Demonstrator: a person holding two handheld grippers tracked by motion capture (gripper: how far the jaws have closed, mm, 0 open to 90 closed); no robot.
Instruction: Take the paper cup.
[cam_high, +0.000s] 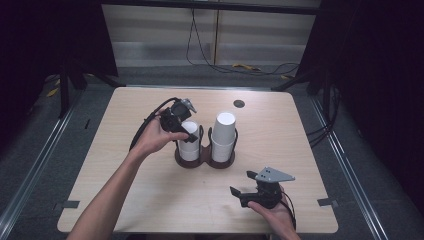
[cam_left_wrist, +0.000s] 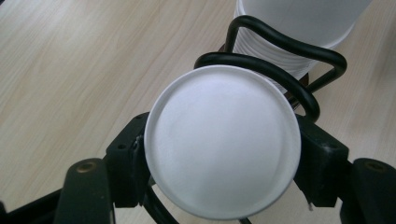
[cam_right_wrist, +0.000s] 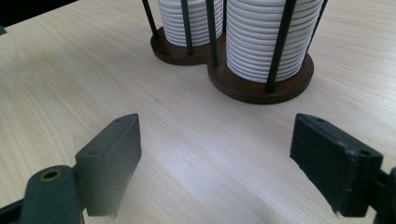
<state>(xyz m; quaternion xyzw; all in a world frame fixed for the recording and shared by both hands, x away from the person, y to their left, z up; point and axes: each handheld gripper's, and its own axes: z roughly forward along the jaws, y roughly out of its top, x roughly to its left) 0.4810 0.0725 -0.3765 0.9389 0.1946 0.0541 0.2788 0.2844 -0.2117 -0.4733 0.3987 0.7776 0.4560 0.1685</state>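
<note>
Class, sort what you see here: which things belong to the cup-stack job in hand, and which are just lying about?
In the job:
left gripper
left cup stack
two-slot cup holder

Lying about:
right gripper, open over bare table
right cup stack
cables on the floor

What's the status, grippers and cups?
Left gripper clamped on left cup stack in the holder. Right gripper open, empty, hovering over table. Nothing in the way.
</note>
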